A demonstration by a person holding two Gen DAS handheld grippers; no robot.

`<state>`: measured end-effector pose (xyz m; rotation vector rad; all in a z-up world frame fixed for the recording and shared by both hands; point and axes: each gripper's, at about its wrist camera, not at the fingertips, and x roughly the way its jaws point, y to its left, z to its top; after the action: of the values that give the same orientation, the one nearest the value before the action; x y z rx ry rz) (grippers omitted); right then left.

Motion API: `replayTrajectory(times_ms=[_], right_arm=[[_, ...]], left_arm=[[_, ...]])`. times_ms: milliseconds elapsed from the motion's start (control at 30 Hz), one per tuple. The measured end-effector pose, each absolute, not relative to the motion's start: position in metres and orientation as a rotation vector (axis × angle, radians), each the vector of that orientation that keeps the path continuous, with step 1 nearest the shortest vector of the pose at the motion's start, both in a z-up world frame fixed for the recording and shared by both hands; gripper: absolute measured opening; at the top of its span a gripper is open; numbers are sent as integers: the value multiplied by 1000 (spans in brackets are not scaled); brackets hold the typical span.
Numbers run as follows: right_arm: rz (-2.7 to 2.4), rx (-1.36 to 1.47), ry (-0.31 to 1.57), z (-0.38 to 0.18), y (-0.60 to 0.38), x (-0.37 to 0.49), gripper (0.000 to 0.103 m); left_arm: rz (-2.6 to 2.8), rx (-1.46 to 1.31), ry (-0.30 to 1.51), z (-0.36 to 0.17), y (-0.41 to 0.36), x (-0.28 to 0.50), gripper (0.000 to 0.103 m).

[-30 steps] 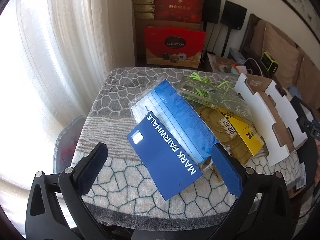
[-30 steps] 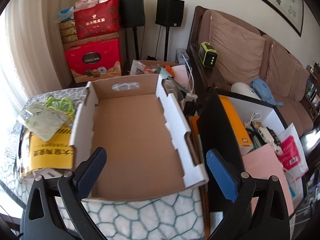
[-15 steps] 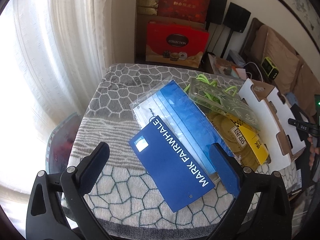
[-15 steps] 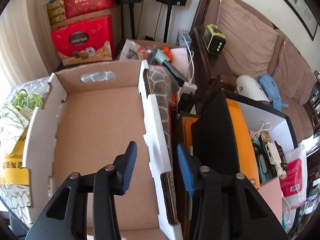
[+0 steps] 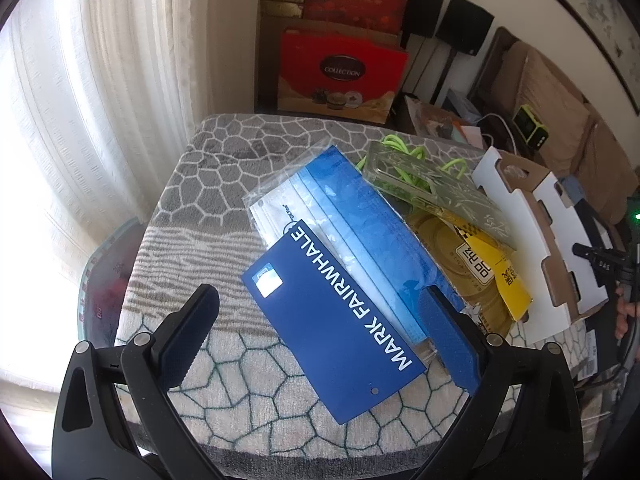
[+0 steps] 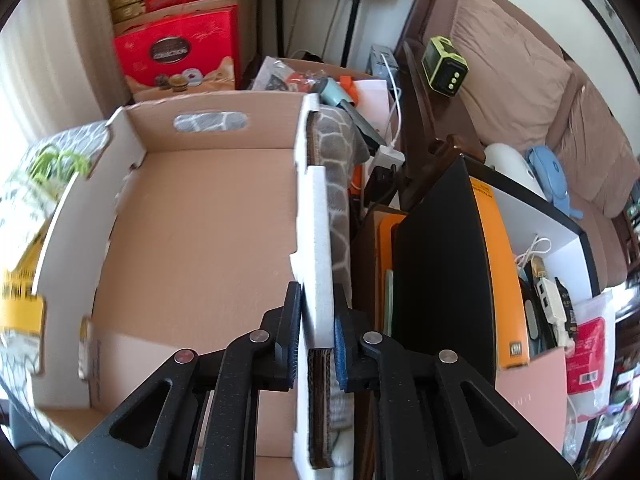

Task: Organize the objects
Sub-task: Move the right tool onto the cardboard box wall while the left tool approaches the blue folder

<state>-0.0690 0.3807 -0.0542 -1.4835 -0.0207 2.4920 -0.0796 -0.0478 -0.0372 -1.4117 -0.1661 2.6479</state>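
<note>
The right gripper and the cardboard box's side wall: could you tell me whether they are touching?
Touching. The right wrist view shows the right gripper shut on the cardboard box, both fingers pressed against its white side wall.

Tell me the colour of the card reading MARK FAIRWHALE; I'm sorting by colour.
Dark blue with white lettering: the card shows best in the left wrist view.

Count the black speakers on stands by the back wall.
2. One speaker stands just right of the red gift boxes; the other speaker is beside it, nearer the sofa. None seem hidden.
</note>
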Motion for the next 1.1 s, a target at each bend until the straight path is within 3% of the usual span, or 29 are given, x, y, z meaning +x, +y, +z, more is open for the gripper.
replayTrajectory(times_ms=[333, 600, 900, 1100], right_arm=[[2515, -1449, -89, -55, 356, -34, 14], [2512, -1441, -52, -58, 358, -34, 14], [2510, -1435, -58, -60, 357, -33, 14], [2507, -1435, -57, -59, 357, -33, 14]], left_arm=[[2482, -1446, -298, -61, -62, -75, 100], [2287, -1531, -694, -102, -98, -84, 99], [2084, -1483, -919, -109, -101, -92, 98], [2016, -1475, -978, -111, -94, -111, 99]])
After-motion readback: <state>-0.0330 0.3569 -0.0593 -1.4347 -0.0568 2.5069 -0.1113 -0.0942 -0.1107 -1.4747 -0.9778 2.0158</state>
